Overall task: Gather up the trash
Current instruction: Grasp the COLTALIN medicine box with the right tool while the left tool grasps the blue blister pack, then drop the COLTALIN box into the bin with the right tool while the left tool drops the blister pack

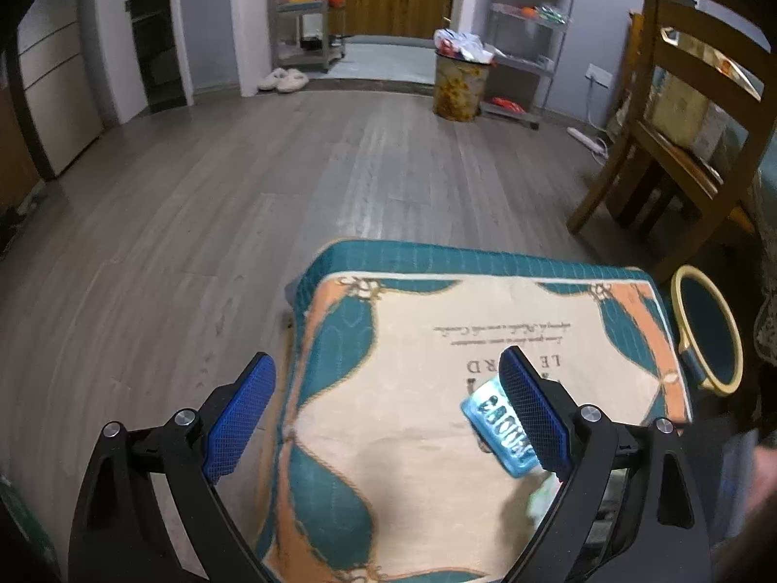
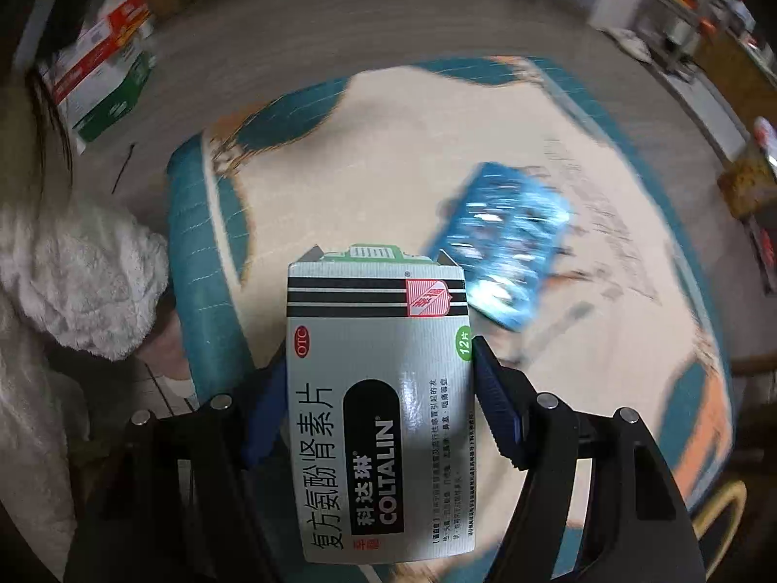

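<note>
While the right gripper (image 2: 376, 403) pinches the medicine box (image 2: 379, 403) above the cushion (image 1: 398, 437), the blue blister pack (image 1: 500, 430) lies against the inner right finger of the spread, empty left gripper (image 1: 388, 413), long axis roughly along that finger.

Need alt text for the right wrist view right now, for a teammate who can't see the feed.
The right gripper is shut on a white and grey Coltalin medicine box, held above a teal, cream and orange cushion. A blue blister pack, motion-blurred, lies on the cushion beyond the box. A fluffy white sleeve shows at left, with cartons on the wood floor behind.
</note>
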Available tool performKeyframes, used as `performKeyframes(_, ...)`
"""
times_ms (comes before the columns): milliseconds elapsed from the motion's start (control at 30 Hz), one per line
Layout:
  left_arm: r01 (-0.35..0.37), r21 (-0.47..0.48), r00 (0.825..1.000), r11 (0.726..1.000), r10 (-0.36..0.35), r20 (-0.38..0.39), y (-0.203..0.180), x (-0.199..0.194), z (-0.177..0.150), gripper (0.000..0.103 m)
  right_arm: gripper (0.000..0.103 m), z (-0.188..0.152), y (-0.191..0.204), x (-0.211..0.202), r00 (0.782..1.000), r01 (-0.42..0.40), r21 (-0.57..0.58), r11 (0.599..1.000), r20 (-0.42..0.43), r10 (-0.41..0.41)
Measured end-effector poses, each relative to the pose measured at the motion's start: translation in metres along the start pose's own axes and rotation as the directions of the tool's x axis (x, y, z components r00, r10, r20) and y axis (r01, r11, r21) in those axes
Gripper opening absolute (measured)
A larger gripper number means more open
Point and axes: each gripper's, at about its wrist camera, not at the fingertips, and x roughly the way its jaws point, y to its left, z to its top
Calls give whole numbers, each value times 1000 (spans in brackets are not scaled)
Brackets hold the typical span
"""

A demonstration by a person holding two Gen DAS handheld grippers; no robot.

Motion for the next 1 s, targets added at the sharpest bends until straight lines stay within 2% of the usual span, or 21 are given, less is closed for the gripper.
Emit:
performKeyframes(167,-9,20,998,1000,11,-57,-27,25,-8,93,69,-15,-44,-62,991,114,180,977,54,-126)
performKeyframes(267,-40,15,993,999,41,-108,-49,49,-22,93,69,-37,-76,-92,976,172,331,928,68,-205)
performKeyframes(400,-77,45,980,996,84,-179,-85,84,-42,93,69,-65,-123,-116,955,175,547,819,106,-275)
performKeyframes(533,-66,-1,973,998,64,-220,-111,108,-50,93,69,-82,-143,-128,943,179,601,779,121,-309)
performKeyframes(667,-106,1,963,994,103,-248,-131,125,-56,93,69,-93,-150,-132,942,172,615,769,125,-311)
performKeyframes(733,-155,-34,953,987,140,-270,-131,133,-58,94,69,-98,-154,-135,941,172,621,765,126,-314)
performKeyframes(833,-171,-115,936,979,125,-330,-125,146,-64,95,69,-105,-158,-136,938,169,631,757,133,-320)
performKeyframes(967,-184,-100,931,978,140,-338,-125,149,-65,96,69,-112,-160,-138,938,167,652,739,125,-323)
performKeyframes(1000,-182,-92,931,979,141,-337,-125,149,-64,93,69,-114,-163,-138,938,165,662,731,124,-324)
